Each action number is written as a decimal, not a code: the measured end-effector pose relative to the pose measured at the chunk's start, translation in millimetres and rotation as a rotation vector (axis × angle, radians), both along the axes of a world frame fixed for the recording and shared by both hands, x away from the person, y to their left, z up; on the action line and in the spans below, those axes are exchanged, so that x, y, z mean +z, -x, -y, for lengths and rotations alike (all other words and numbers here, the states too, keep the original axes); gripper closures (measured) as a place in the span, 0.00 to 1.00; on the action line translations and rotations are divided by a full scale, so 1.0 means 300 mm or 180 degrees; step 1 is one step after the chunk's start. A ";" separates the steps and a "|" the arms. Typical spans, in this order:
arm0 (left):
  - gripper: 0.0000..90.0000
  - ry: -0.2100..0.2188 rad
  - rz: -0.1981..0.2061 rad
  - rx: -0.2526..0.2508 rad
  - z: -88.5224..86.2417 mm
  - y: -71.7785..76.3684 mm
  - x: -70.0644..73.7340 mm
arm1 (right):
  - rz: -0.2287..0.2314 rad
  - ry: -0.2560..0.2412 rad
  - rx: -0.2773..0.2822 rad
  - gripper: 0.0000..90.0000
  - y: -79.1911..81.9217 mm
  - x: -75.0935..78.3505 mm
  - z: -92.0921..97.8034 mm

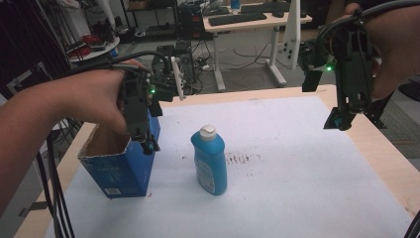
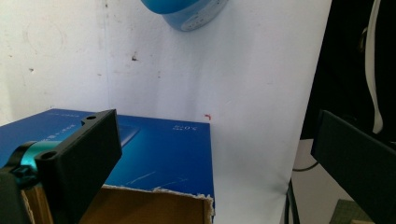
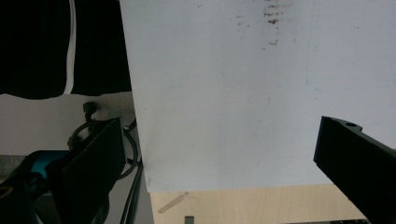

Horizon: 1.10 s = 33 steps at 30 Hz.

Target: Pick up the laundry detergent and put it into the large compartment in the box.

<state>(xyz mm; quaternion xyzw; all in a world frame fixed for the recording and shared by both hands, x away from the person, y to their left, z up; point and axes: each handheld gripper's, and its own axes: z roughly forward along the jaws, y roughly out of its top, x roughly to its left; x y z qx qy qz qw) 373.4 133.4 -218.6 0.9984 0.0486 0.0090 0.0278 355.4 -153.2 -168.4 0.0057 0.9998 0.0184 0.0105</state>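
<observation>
A blue bottle with a white cap (image 1: 209,158) stands upright in the middle of the white mat (image 1: 297,173). To its left is a blue cardboard box (image 1: 119,171) with its top open. My left gripper (image 1: 143,139) hangs over the box's near right corner, jaws pointing down. In the left gripper view the left gripper (image 2: 212,135) is open and empty, with the box (image 2: 159,154) below and the bottle's base (image 2: 187,11) farther off. My right gripper (image 1: 339,119) is held high over the mat's far right corner. The right gripper view shows the right gripper (image 3: 219,135) open above bare mat (image 3: 224,84).
Brown smudges (image 1: 242,158) mark the mat right of the bottle. The wooden table (image 1: 391,163) shows as a strip around the mat. Black cables (image 1: 54,188) hang at the table's left side. A desk with a keyboard (image 1: 237,19) stands beyond the table.
</observation>
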 end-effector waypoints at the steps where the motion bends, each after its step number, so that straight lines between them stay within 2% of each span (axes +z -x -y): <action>1: 0.02 0.0000 0.0000 0.0000 0.000 0.000 0.000 | 0.0000 0.0000 0.0000 0.02 0.000 0.000 0.000; 9: 0.02 -0.0016 0.0055 -0.0112 0.012 -0.022 -0.008 | 0.0002 0.0001 -0.0063 0.02 -0.011 0.001 0.024; 13: 0.02 0.0024 0.0055 -0.0170 0.012 -0.035 0.007 | -0.0004 0.0006 -0.0075 0.02 -0.012 0.001 0.032; 16: 0.02 0.0046 0.0072 -0.0324 0.022 -0.040 0.024 | -0.0003 0.0003 -0.0111 0.02 -0.012 0.005 0.041; 17: 0.02 0.0046 0.0072 -0.0324 0.022 -0.040 0.024 | -0.0003 0.0003 -0.0111 0.02 -0.012 0.005 0.041; 18: 0.02 0.0077 0.0073 -0.0468 0.029 -0.040 0.026 | 0.0005 -0.0008 -0.0119 0.02 -0.012 0.005 0.041; 19: 0.02 0.0077 0.0073 -0.0468 0.029 -0.040 0.026 | 0.0005 -0.0008 -0.0119 0.02 -0.012 0.005 0.041; 20: 0.02 0.0099 0.0082 -0.0594 0.037 -0.041 0.027 | 0.0005 0.0005 -0.0135 0.02 -0.010 0.005 0.040; 21: 0.02 0.0119 0.0094 -0.0648 0.040 -0.040 0.026 | 0.0002 -0.0002 -0.0131 0.02 -0.011 0.005 0.039; 23: 0.02 0.0137 0.0084 -0.0689 0.043 -0.040 0.025 | 0.0007 -0.0014 -0.0137 0.02 -0.012 0.007 0.038; 24: 0.02 0.0172 0.0070 -0.0775 0.048 -0.041 0.023 | 0.0008 -0.0022 -0.0133 0.02 -0.013 0.007 0.036; 26: 0.02 0.0172 0.0070 -0.0775 0.048 -0.041 0.023 | 0.0005 -0.0018 -0.0134 0.02 -0.014 0.007 0.034; 27: 0.02 0.0206 0.0055 -0.0909 0.053 -0.044 0.019 | 0.0010 -0.0003 -0.0141 0.02 -0.014 0.004 0.029; 33: 0.02 0.0295 0.0100 -0.1189 0.075 -0.053 0.004 | -0.0003 0.0011 -0.0173 0.02 -0.024 -0.002 0.020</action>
